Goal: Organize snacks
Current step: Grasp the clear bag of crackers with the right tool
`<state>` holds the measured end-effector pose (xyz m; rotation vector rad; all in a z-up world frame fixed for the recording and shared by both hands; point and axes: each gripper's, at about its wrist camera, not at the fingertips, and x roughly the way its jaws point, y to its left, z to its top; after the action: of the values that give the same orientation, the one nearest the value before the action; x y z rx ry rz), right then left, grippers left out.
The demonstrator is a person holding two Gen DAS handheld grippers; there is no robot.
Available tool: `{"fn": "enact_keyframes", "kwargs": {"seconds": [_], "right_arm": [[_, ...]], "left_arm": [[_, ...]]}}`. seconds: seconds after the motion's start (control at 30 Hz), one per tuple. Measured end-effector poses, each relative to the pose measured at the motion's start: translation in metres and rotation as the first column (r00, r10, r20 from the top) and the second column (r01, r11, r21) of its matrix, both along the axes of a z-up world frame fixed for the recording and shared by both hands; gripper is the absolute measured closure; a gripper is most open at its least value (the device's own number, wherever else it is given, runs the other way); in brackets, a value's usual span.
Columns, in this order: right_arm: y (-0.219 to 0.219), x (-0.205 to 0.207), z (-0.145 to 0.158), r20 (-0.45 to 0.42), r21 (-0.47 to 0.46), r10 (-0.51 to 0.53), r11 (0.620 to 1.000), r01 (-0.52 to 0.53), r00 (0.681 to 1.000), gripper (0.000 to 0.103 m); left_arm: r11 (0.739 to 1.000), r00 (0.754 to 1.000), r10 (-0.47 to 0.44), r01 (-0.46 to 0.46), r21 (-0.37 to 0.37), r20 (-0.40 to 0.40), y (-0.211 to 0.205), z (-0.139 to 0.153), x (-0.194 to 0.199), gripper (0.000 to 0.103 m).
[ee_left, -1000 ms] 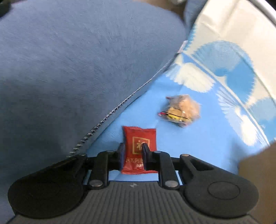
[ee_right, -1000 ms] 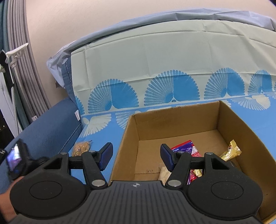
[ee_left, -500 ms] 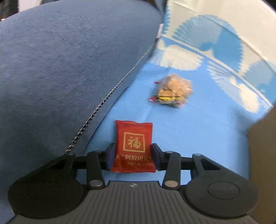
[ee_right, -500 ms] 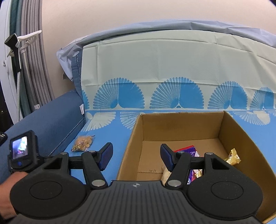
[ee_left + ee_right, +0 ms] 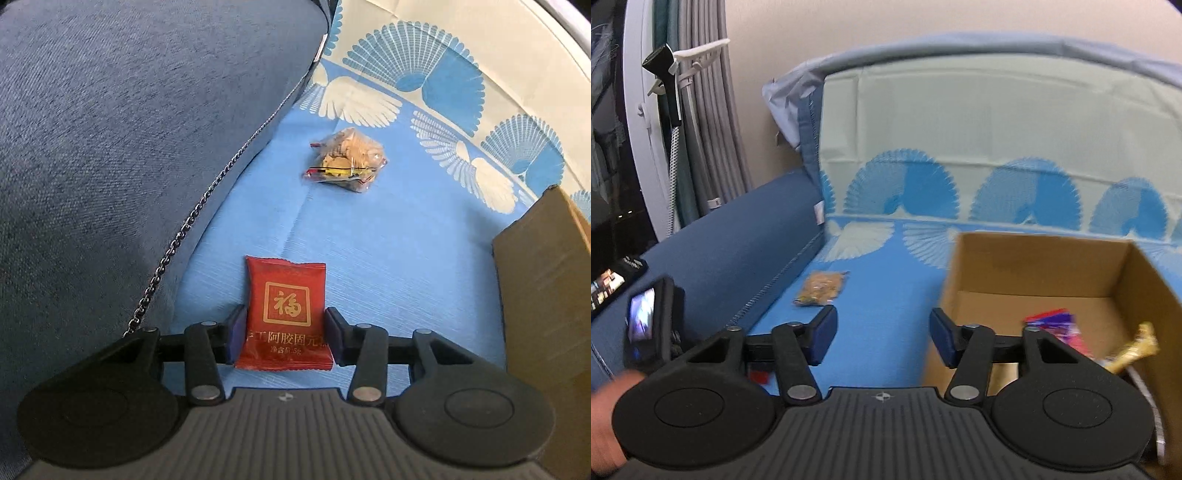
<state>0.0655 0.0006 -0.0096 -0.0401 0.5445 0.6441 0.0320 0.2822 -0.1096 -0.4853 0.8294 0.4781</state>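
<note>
A blue cloth with white and blue fan patterns (image 5: 388, 236) covers the seat of a blue sofa (image 5: 110, 147), and the same cloth goes up the backrest. On the left, a small metal chain (image 5: 177, 240) runs along the sofa arm edge.

The left gripper (image 5: 283, 332) points down at the seat. Its jaws have just been opening, and a red snack packet (image 5: 286, 314) lies flat between them; the pads stand close on both sides, but I cannot tell if they touch it. The near part of the packet partly hides the pads.

Farther on the cloth lies a clear bag of brownish snacks (image 5: 347, 160), apart from the packet. A cardboard box (image 5: 546, 295) is cut off at the right edge.

In the right wrist view everything is blurred. The right gripper (image 5: 882, 338) is half open with nothing between its jaws, which have just been closing. The box (image 5: 1052, 266) is on the right; inside it are a red and purple wrapper (image 5: 1056, 325) and a golden wrapper (image 5: 1137, 347), both hard to make out. A hand (image 5: 605, 424) is cut off at the left edge.
</note>
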Motion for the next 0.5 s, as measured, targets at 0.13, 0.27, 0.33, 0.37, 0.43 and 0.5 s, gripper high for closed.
{"fn": "enact_keyframes", "kwargs": {"seconds": [0.13, 0.27, 0.33, 0.37, 0.43, 0.5], "right_arm": [[0.062, 0.025, 0.004, -0.06, 0.018, 0.06, 0.998, -0.059, 0.996, 0.056], [0.133, 0.067, -0.017, -0.178, -0.008, 0.089, 0.996, -0.092, 0.98, 0.046], [0.162, 0.091, -0.034, -0.242, -0.022, 0.089, 0.995, -0.097, 0.966, 0.035], [0.173, 0.102, -0.04, -0.262, -0.03, 0.081, 0.995, -0.092, 0.962, 0.029], [0.196, 0.125, -0.057, -0.309, -0.059, 0.061, 0.995, -0.083, 0.949, 0.021], [0.217, 0.143, -0.072, -0.325, -0.085, 0.027, 0.995, -0.057, 0.945, 0.021]], "left_arm": [[0.998, 1.0, 0.014, -0.013, -0.054, 0.018, 0.009, -0.001, -0.003, 0.055], [0.993, 0.999, 0.044, -0.041, -0.107, 0.026, 0.016, -0.001, -0.005, 0.055], [0.991, 0.998, 0.054, -0.05, -0.127, 0.026, 0.019, 0.0, -0.006, 0.055], [0.989, 0.998, 0.06, -0.056, -0.138, 0.027, 0.021, 0.0, -0.006, 0.055], [0.986, 0.998, 0.064, -0.059, -0.154, 0.025, 0.023, 0.0, -0.006, 0.055], [0.984, 0.998, 0.066, -0.062, -0.165, 0.021, 0.025, 0.001, -0.006, 0.055]]}}
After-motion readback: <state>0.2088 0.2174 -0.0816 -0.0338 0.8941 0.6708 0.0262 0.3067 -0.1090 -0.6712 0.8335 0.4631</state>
